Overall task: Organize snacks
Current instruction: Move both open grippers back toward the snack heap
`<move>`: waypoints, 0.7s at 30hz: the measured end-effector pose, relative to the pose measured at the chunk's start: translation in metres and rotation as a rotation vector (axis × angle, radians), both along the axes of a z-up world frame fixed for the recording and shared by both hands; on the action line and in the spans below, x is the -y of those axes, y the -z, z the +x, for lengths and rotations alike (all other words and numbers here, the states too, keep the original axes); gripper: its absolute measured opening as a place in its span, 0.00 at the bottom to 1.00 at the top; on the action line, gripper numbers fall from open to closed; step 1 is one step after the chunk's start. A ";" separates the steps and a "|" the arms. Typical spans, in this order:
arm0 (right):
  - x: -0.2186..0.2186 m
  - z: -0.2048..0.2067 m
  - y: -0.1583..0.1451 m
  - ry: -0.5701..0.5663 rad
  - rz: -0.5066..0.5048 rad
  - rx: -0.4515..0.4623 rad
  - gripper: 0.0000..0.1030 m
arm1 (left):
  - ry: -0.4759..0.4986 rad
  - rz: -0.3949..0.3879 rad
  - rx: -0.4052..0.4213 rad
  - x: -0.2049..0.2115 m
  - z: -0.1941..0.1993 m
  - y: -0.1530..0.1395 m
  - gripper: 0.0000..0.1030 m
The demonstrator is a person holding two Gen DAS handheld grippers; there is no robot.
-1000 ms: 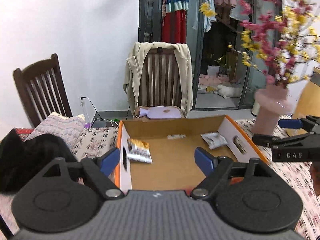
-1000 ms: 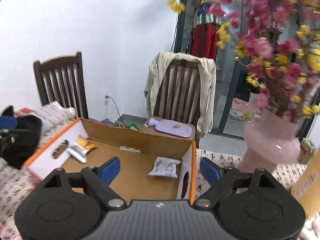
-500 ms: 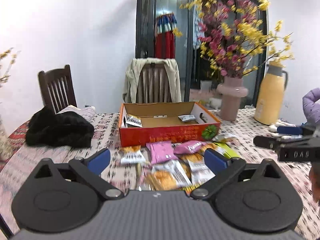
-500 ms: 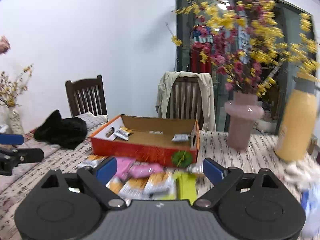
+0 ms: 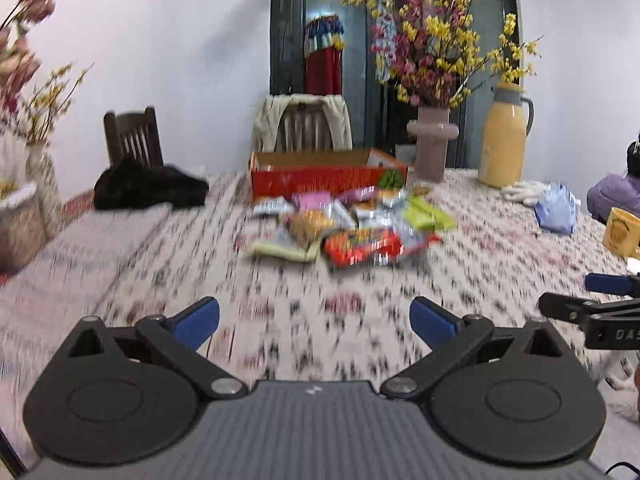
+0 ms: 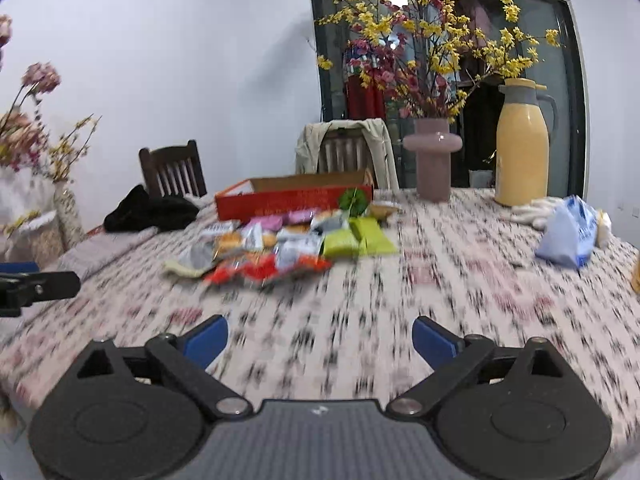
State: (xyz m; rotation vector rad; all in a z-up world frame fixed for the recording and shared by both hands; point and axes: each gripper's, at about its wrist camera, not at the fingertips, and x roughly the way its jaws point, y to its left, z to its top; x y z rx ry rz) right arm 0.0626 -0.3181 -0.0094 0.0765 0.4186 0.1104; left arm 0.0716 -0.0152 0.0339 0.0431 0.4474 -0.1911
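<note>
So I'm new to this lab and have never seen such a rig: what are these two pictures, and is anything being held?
There is no robot arm here. A person carries two hand-held claws, each with a fisheye camera looking forward along its blue-tipped fingers. One picture is from the left claw, the other from the right claw. Each claw also shows at the edge of the other's view. Both are open with nothing between the fingers; their jaws have just been opening. Ahead, on the patterned tablecloth, lies a pile of snack packets in front of an orange cardboard box. Further right stand a pink vase and a yellow jug.
</note>
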 end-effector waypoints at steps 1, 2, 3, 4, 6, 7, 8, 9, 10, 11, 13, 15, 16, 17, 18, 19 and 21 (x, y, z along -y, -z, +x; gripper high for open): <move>-0.001 -0.009 0.002 0.007 -0.007 0.000 0.97 | -0.007 -0.009 -0.008 -0.003 -0.005 0.003 1.00; -0.001 -0.014 0.004 0.009 -0.012 0.001 0.97 | -0.016 -0.017 -0.016 -0.007 -0.009 0.006 1.00; -0.003 -0.021 0.006 0.009 -0.018 0.002 0.97 | -0.026 -0.024 -0.023 -0.010 -0.012 0.008 1.00; -0.004 -0.027 0.007 0.006 -0.024 0.002 0.97 | -0.034 -0.030 -0.029 -0.013 -0.016 0.010 1.00; -0.007 -0.033 0.007 0.007 -0.037 0.000 0.97 | -0.041 -0.041 -0.033 -0.018 -0.021 0.011 1.00; -0.008 -0.036 0.008 0.008 -0.040 0.001 0.97 | -0.045 -0.044 -0.031 -0.020 -0.023 0.010 1.00; -0.009 -0.038 0.007 0.008 -0.042 0.002 0.97 | -0.048 -0.045 -0.027 -0.021 -0.024 0.009 1.00; -0.010 -0.039 0.006 0.004 -0.043 0.005 0.97 | -0.048 -0.046 -0.021 -0.023 -0.025 0.008 1.00; -0.012 -0.040 0.004 -0.002 -0.044 0.010 0.97 | -0.050 -0.048 -0.016 -0.023 -0.025 0.007 1.00; -0.014 -0.040 0.003 -0.005 -0.047 0.014 0.97 | -0.052 -0.052 -0.015 -0.024 -0.024 0.006 1.00; -0.016 -0.039 0.002 -0.009 -0.057 0.020 0.98 | -0.052 -0.056 -0.022 -0.024 -0.021 0.006 1.00; -0.017 -0.035 0.002 -0.008 -0.060 0.018 0.98 | -0.052 -0.058 -0.041 -0.024 -0.017 0.009 1.00; -0.016 -0.033 0.001 -0.008 -0.062 0.015 0.98 | -0.051 -0.058 -0.049 -0.024 -0.015 0.011 1.00; -0.015 -0.030 0.000 -0.007 -0.064 0.012 0.98 | -0.051 -0.060 -0.057 -0.024 -0.011 0.012 1.00; -0.014 -0.026 0.000 -0.003 -0.066 0.009 0.98 | -0.050 -0.061 -0.065 -0.023 -0.007 0.013 1.00; -0.012 -0.023 -0.001 0.001 -0.066 0.007 0.98 | -0.048 -0.061 -0.070 -0.023 -0.003 0.013 1.00; -0.007 -0.014 -0.003 0.016 -0.060 0.004 0.98 | -0.050 -0.060 -0.074 -0.024 0.006 0.012 1.00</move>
